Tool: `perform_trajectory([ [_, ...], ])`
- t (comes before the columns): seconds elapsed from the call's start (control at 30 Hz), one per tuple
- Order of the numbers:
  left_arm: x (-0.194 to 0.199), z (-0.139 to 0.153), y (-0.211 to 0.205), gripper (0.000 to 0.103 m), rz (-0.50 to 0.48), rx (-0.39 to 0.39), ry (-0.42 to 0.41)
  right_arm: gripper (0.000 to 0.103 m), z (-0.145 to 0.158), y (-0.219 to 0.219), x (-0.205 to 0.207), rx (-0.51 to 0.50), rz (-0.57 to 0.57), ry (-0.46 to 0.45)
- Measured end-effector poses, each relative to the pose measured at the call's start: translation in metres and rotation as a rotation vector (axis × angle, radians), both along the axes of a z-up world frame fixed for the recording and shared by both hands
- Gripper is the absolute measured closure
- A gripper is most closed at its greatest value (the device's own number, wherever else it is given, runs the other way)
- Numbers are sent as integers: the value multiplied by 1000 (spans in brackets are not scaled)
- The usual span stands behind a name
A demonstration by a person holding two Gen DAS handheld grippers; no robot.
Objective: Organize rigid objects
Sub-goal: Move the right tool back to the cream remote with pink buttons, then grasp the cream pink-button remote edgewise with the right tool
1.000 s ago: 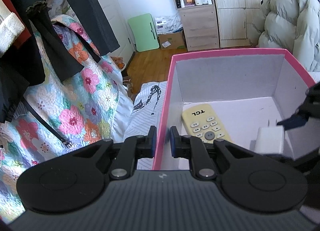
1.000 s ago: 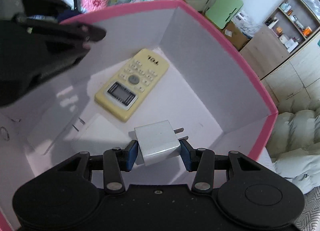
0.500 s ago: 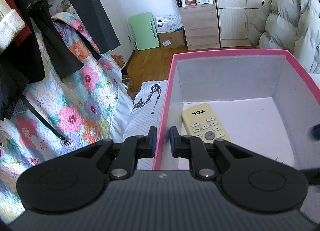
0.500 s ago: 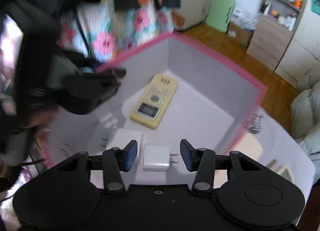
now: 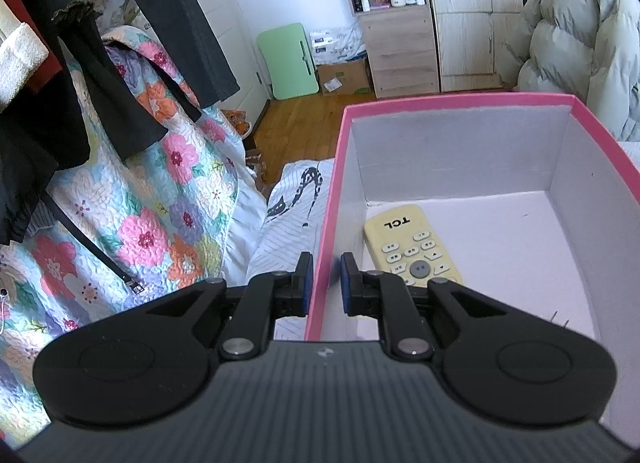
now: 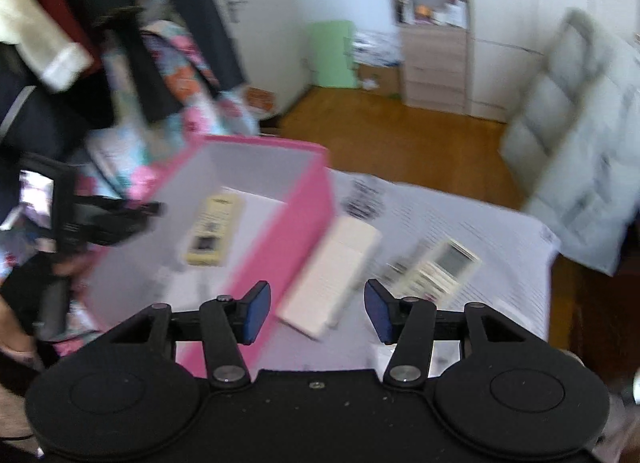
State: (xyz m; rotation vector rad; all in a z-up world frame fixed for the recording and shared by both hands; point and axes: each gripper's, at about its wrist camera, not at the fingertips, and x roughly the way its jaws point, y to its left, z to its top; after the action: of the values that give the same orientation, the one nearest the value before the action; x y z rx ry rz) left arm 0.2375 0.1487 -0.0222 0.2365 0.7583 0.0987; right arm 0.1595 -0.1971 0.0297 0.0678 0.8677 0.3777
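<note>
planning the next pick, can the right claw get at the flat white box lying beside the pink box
Probably yes. The right claw is open and empty, and the flat white box lies uncovered on the bed straight ahead, just outside the pink box. Motion blur hides finer detail.

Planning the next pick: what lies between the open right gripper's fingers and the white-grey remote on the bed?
In the right wrist view, the flat white rectangular box lies ahead of the right gripper; the white-grey remote control sits just beyond, to its right.

The right wrist view is smeared by motion, so the white slab (image 6: 332, 275) beside the pink box (image 6: 280, 247) and what may be a remote (image 6: 440, 267) stay unreadable, while the left gripper's body hides the yellow remote's (image 5: 412, 247) near end.
</note>
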Motion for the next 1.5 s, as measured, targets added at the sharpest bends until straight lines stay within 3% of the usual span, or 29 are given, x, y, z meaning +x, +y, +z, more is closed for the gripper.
perform_trajectory([
  [0.33,-1,0,-3,89,-2,12,4,45,-83,-27,41,30,-208,62],
  [0.47,-1,-1,-4,89,-1,8,6,34,-103,-26,56,27,-265,68],
  [0.57,-1,0,-4,89,-2,9,6,34,-116,-22,66,7,-290,88],
  [0.73,-1,-1,-4,89,-1,8,6,32,-124,-12,72,-71,-261,68],
  [0.8,-1,-1,-4,89,0,10,8,37,-120,-9,67,-105,-210,53],
  [0.93,-1,1,-4,89,-1,10,9,43,-113,-18,67,-82,-200,105],
  [1.07,0,1,-3,89,-2,12,8,37,-118,-18,84,-81,-219,169],
  [1.17,-1,1,-4,89,-7,7,3,38,-126,-3,89,-167,-206,107],
  [1.23,0,0,-5,89,-6,13,4,40,-131,-1,85,-154,-200,39],
  [1.5,-4,-1,-2,89,-9,10,7,40,-128,-6,78,-105,-226,47],
])
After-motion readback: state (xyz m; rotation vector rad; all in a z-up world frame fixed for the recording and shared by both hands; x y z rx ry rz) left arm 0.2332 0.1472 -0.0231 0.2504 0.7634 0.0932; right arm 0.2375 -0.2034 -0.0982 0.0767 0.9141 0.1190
